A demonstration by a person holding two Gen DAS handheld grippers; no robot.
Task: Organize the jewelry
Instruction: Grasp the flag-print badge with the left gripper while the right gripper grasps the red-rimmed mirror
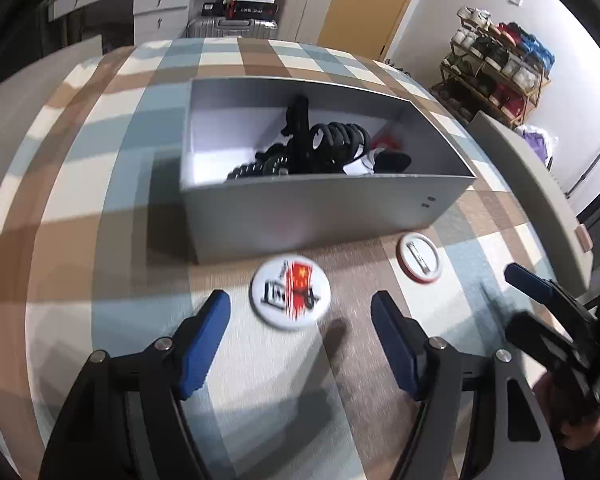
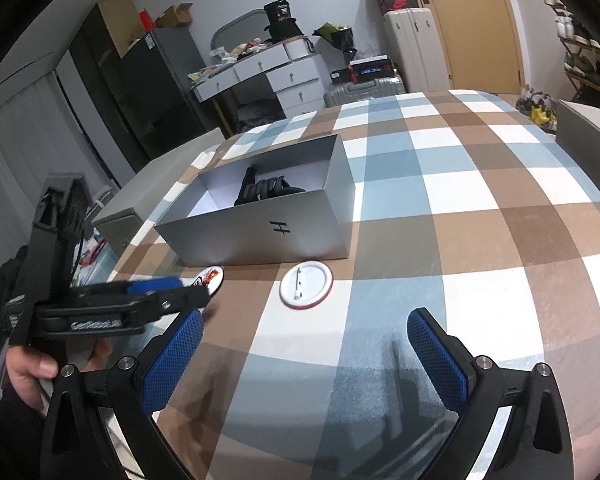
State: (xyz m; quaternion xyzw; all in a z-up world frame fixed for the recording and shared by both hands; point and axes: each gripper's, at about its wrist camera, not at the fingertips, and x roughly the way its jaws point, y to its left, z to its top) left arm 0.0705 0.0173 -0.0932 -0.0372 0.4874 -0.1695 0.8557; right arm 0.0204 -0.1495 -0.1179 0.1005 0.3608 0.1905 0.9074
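The tablecloth (image 2: pixel 440 200) is a check of brown, tan, pale blue-grey and white squares. On it sits a silver-grey box (image 2: pixel 260 236) with a white floor inside and a small dark mark on its side — black coiled bands (image 1: pixel 340 136) fill it, with a bit of red showing beside them. One round badge (image 1: pixel 291 293) is white with black lettering and a red patch carrying yellow specks. The other badge (image 2: pixel 306 285) shows a plain white back edged in red. Both grippers — left gripper (image 1: pixel 300 344) and right gripper (image 2: pixel 305 356) — are black with blue textured pads.
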